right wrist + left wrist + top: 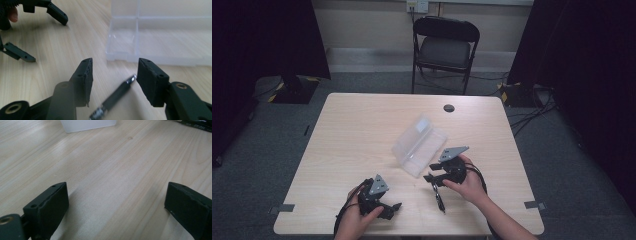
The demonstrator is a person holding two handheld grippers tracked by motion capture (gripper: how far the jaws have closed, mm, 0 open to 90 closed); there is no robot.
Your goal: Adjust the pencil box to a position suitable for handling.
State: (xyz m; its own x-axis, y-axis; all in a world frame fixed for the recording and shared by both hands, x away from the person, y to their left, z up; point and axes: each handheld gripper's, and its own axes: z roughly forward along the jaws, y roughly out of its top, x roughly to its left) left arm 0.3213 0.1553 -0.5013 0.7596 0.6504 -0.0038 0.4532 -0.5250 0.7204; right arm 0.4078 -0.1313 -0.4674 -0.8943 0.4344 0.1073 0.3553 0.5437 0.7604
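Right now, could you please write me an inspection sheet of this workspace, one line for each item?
Surface: light wood table, with a dark round hole near the far edge.
Job's things: clear plastic box lies open mid-table; a black pen lies flat on the table, between the right gripper's jaws but not pressed.
Clutter: nothing seen.
Grippers: left gripper open, nothing between its jaws; right gripper open, by the box.
Cables: a black cable trails from each gripper; more lie on the floor at right.
Surroundings: black folding chair, dark curtains, grey carpet.
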